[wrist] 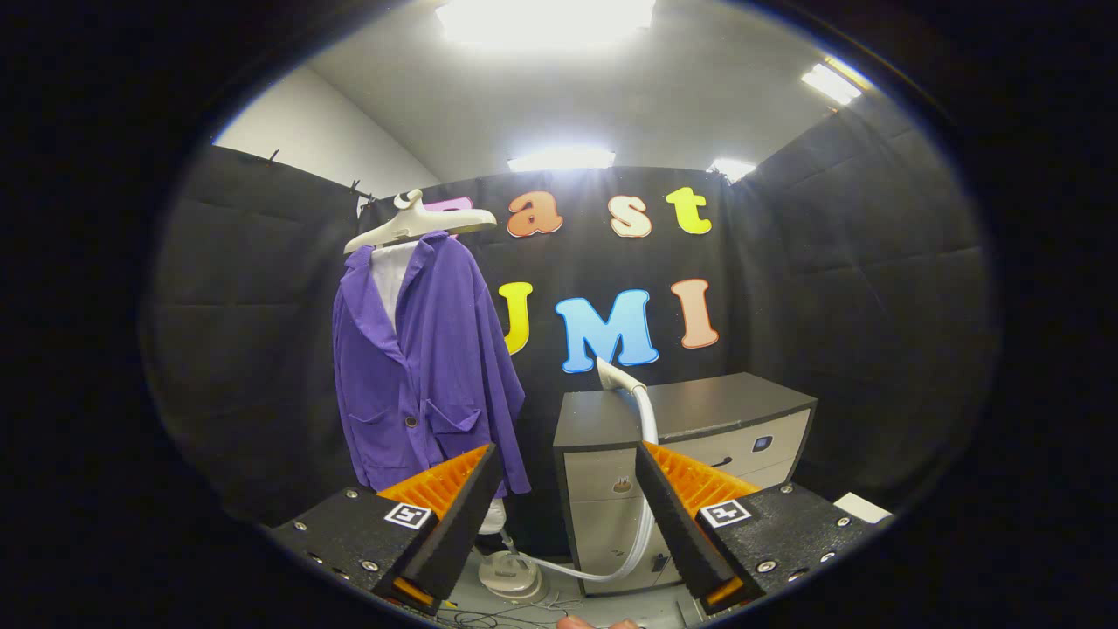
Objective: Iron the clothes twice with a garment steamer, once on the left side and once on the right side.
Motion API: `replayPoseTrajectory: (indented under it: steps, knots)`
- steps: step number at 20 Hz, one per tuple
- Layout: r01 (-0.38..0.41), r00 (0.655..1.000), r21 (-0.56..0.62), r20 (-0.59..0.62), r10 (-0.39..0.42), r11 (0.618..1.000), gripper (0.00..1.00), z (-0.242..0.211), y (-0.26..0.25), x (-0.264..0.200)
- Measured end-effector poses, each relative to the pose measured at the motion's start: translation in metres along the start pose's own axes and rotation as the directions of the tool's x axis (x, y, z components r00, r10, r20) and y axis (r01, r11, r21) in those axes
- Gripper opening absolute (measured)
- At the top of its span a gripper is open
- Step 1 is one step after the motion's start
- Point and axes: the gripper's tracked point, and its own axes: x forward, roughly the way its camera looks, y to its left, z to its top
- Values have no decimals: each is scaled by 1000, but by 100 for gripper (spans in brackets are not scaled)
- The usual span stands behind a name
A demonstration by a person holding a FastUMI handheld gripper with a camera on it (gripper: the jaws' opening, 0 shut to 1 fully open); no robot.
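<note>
So the gripper [568,498] is being held up level, pointing straight across the booth toward the back wall, with both fingers [454,515] spreading wide apart and nothing sitting between them, totally released and not touching anything. A bit of a person's fingertip [576,622] is peeking in right below the fingers.

Beyond the left finger, a purple jacket [428,367] is hanging on a pale hanger [419,223], with something white showing inside at the collar. It's hanging upright, front side facing the gripper, well away from the fingers.

In the gap between the fingers and further back, the garment steamer's hose [648,419] is arcing up, its nozzle head [611,374] resting at the top of a grey cabinet [699,419]. The hose is looping down to the floor toward the steamer's round base [511,572], which is sitting under the jacket, just ahead of the left finger. Some thin cables are lying on the floor near that base
</note>
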Motion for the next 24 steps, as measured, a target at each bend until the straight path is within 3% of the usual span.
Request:
replayPoseTrajectory:
  steps: [9, 15, 24]
  knots:
    - [50, 998, 48, -32, -49, 998, 95, 13, -52, 71]
    - [117, 991, 85, -74, -111, 989, 94, 24, -116, 144]
    - [71, 986, 232, -163, -33, 970, 95, 22, -163, 270]
